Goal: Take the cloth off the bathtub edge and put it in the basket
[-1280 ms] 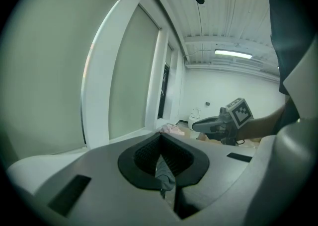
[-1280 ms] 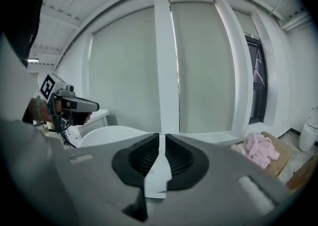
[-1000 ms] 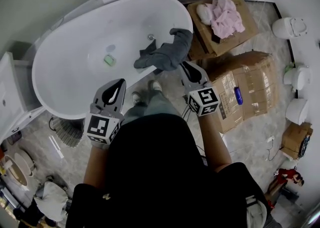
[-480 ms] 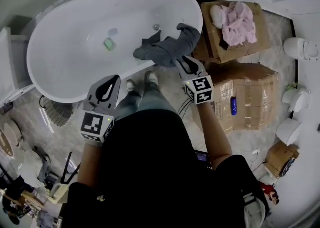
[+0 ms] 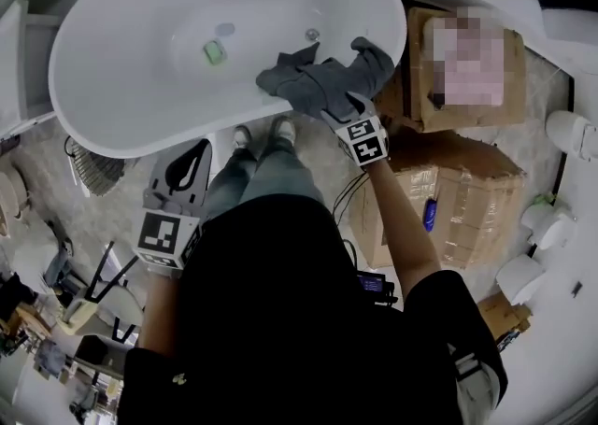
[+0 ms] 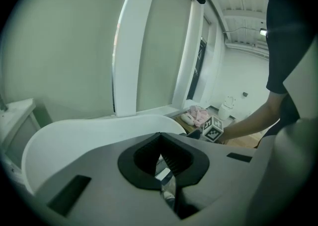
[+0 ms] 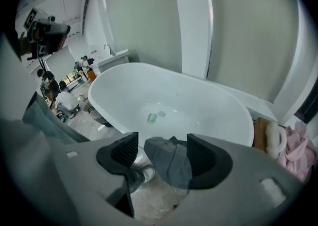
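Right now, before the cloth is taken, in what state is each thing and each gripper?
grey cloth: crumpled, draped over the bathtub edge, not gripped.
bathtub: no water seen inside.
small green thing: lying on the bathtub's bottom, near the drain.
right gripper: jaws apart, have just been opening; the cloth shows between them, pads not pressing on it.
left gripper: jaws together, nothing held.
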### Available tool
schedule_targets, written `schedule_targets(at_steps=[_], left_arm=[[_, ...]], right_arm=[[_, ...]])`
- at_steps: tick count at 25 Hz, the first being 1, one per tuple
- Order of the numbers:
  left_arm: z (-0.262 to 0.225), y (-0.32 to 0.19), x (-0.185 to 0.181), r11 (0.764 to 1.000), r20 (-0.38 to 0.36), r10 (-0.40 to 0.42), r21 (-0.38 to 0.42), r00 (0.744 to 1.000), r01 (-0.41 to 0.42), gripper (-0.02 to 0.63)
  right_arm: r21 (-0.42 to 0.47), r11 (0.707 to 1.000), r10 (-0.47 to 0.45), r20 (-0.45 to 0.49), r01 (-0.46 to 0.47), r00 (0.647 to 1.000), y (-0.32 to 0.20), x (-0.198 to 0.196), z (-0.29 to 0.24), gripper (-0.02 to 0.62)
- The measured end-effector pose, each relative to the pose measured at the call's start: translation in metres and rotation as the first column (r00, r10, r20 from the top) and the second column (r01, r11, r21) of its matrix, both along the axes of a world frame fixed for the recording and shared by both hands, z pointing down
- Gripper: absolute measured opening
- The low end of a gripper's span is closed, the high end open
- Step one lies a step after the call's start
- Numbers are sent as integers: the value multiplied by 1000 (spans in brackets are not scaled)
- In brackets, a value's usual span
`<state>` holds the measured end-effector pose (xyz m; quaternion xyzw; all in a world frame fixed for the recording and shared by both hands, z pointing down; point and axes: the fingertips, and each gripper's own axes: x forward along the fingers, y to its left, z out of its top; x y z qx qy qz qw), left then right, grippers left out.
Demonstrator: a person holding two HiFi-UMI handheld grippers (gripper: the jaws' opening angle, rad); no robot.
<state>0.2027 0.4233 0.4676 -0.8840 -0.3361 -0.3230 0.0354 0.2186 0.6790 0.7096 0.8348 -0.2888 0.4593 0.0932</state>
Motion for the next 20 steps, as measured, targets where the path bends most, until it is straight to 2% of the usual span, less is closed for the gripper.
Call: schedule_targets(at_steps=[4,7,10,13,17,20], left_arm=[[8,2,-3,998,43,-64,3,997,64,12],[15,4,-5,996,57,-92,-2,994,92,12],[27,1,-8,993,68,-114,13,991,114,12],[38,-4,-12,993,75,-119,30,990,117,12],[50,-6,-13,983,95,-181,27,979,179,12],[59,-8,-16,978,107,-207,30,972,205,14]], right_arm=[[-34,995,-94,80,97,992,2,-1,47,339],[-74,981,-170,138,181,976,7,-1,83,345],[-115,957,-243,189,267,951,14,1,115,347],[-132,932,-302,233,337,925,14,3,141,387],[-132,895,-378,280,426,882,12,2,173,459],[-128,863,-435,303,489,848,8,3,195,471]])
